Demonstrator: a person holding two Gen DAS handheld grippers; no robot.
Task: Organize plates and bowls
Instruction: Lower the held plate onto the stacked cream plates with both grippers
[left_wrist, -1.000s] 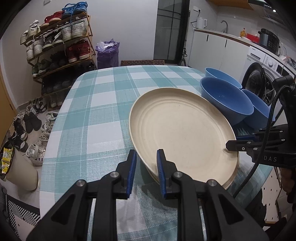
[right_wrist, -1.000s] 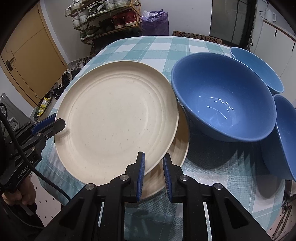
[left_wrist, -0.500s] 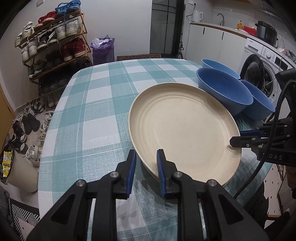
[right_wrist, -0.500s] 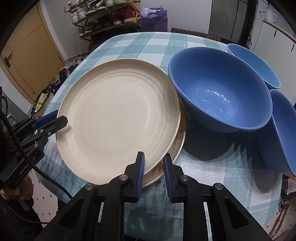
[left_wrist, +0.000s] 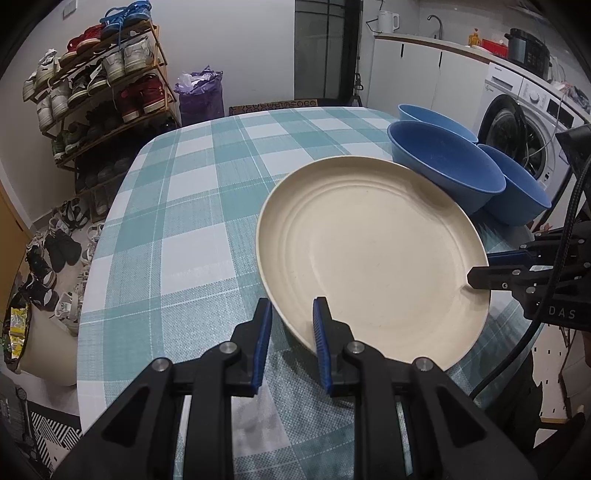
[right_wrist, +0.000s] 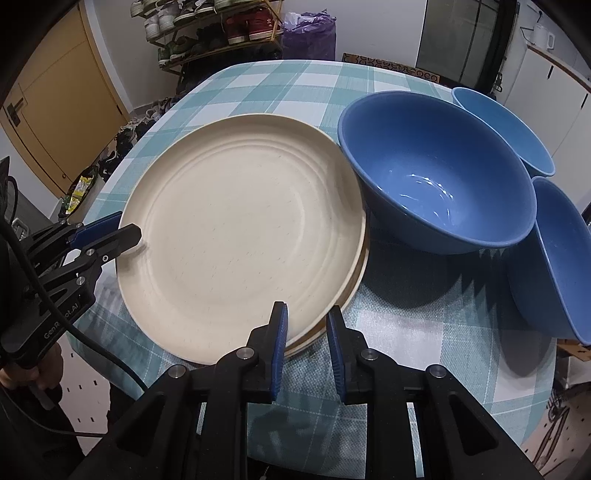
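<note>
A cream plate (left_wrist: 369, 254) (right_wrist: 240, 229) is held over the checked table by both grippers, one on each side of its rim. My left gripper (left_wrist: 291, 321) is shut on its near edge; it shows at the plate's left in the right wrist view (right_wrist: 122, 236). My right gripper (right_wrist: 306, 325) is shut on the opposite rim and shows in the left wrist view (left_wrist: 480, 273). A second cream plate (right_wrist: 354, 284) lies underneath on the table. Three blue bowls (right_wrist: 436, 184) (right_wrist: 506, 125) (right_wrist: 554, 258) stand beside the plates, also in the left wrist view (left_wrist: 443, 166).
The table with the teal checked cloth (left_wrist: 192, 206) has its rounded edge close to both grippers. A shoe rack (left_wrist: 99, 85) and a purple bag (left_wrist: 201, 94) stand beyond the far edge. A washing machine (left_wrist: 517, 122) is at the right.
The top plate has risen a little and shifted off the lower plate, held by both grippers. The bowls have not moved.
</note>
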